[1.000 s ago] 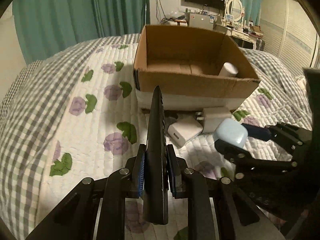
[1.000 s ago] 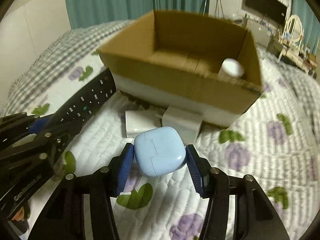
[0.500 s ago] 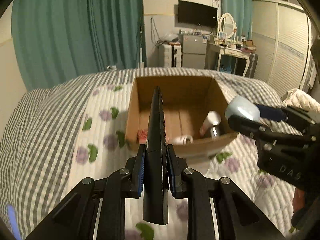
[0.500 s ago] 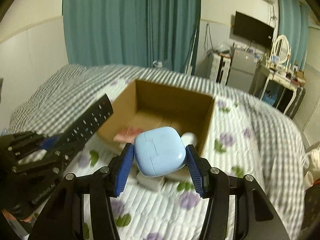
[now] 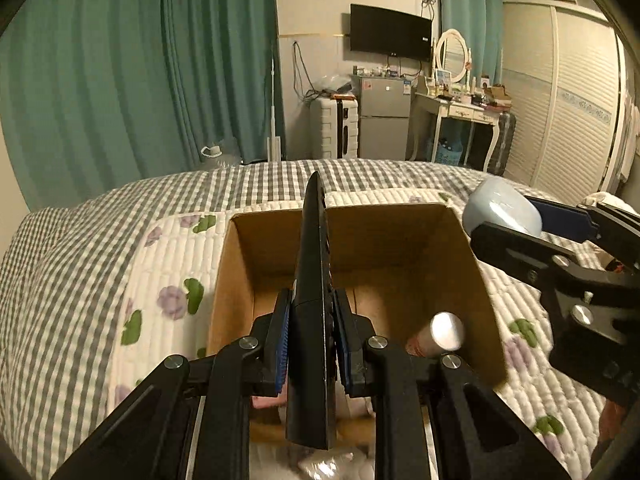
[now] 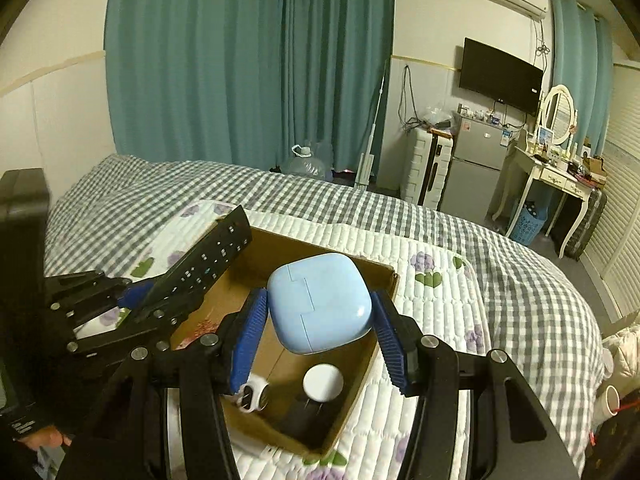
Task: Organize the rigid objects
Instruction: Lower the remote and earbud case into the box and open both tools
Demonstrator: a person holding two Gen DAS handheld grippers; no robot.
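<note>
Where a second ago both loads hung low over the quilt in front of the cardboard box [image 5: 476, 276], they now sit above its open top. The left hand-held gripper [image 5: 313, 344] pinches the black remote [image 5: 314, 280]; the right hand-held gripper [image 6: 318, 330] pinches the pale blue case [image 6: 320, 300]. Lowering and releasing look like what remains.

1. The left wrist view looks forward and down along its own fingers, from above the near edge of the cardboard box [image 5: 400, 248], toward the curtains [image 5: 120, 80].
2. The right wrist view sits to its right, also above the box, angled down.
3. Both share the box, bed [image 6: 500, 240], television [image 6: 500, 76], and each other's gripper.
</note>
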